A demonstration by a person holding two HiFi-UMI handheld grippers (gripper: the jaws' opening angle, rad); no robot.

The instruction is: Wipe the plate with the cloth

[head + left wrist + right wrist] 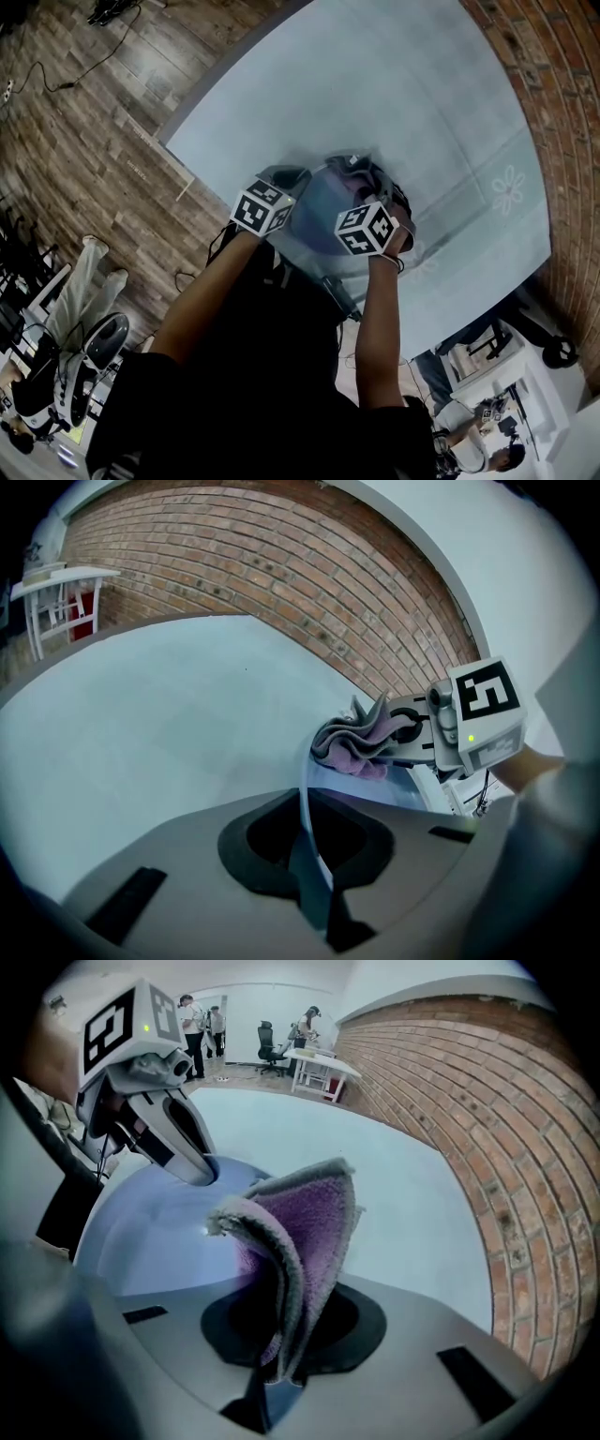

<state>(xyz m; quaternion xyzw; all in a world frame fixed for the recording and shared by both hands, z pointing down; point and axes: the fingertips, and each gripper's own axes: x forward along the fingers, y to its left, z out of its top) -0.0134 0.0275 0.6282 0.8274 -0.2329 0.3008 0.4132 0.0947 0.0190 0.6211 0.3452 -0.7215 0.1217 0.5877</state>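
Note:
A pale blue plate (pixel 317 221) is held tilted above the table. My left gripper (pixel 311 874) is shut on its rim, and the plate (pixel 309 817) runs edge-on between the jaws. A grey and purple cloth (pixel 302 1227) is pinched in my right gripper (pixel 274 1377), which is shut on it. The cloth rests on the plate's face (pixel 141 1237) near the far rim. From the left gripper view, the bunched cloth (pixel 354 742) sits at the plate's edge, under the right gripper's fingers (pixel 412 731). In the right gripper view, the left gripper's fingers (pixel 183 1138) clamp the rim.
The pale blue table (pixel 422 112) spreads beneath both grippers. A brick wall (pixel 281 583) runs along its far side. Wooden floor (pixel 84 141) with cables lies to the left. A white desk (pixel 323 1063), chairs and people (pixel 197 1016) stand far behind.

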